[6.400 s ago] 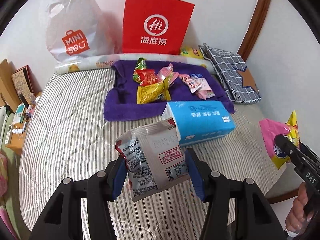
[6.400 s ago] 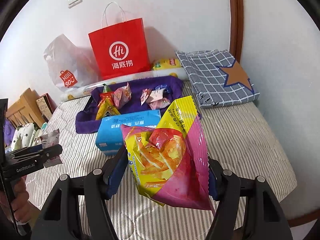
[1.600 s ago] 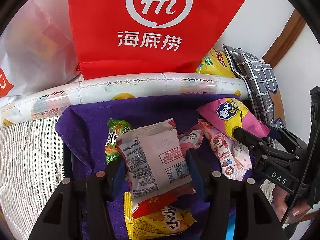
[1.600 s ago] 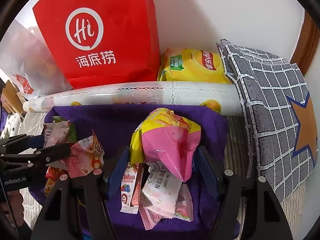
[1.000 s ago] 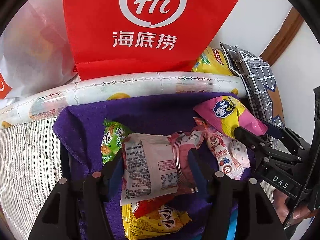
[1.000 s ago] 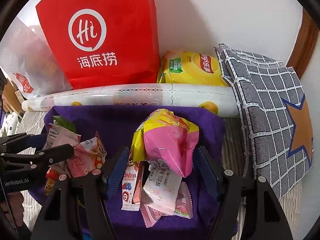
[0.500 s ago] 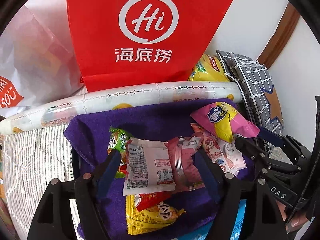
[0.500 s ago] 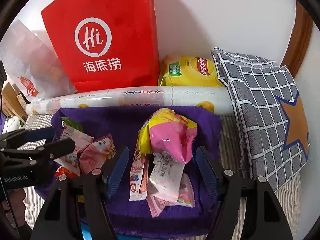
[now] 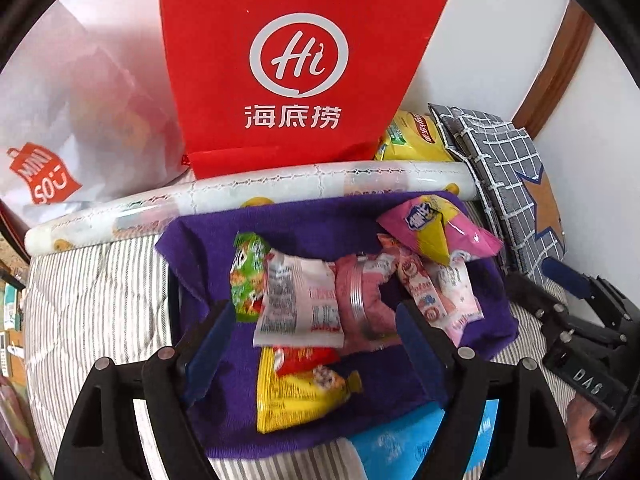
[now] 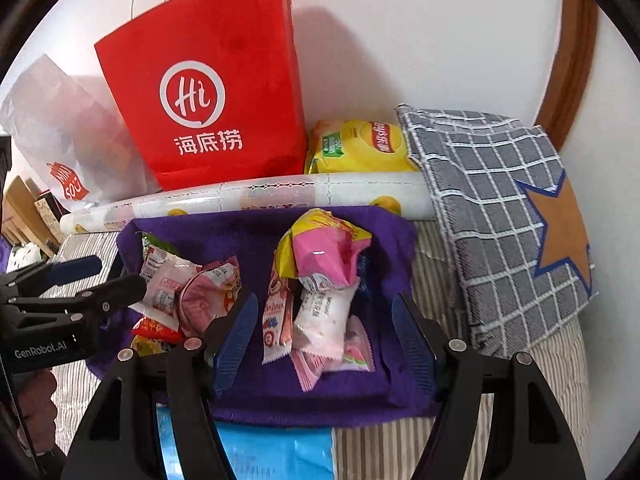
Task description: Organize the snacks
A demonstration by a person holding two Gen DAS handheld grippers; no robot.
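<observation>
Red paper bag [image 10: 208,92] with white "Hi" logo upright against white wall. White plastic Miniso bag [image 10: 60,148] to its left. Patterned roll [image 10: 256,196] lying across bed in front of both bags. Grey checked cushion [image 10: 496,208] with orange star at right, wooden trim [image 10: 568,56] behind it. Grey-striped quilt [image 9: 96,292] covering bed. Blue tissue pack [image 10: 276,456] at near edge.

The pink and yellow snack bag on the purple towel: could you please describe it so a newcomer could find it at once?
Find the red paper bag against the wall; in front of it lies a purple towel with two snack heaps. The pink and yellow snack bag tops the right heap, puffy and biggest, above flat pale wrappers.
</observation>
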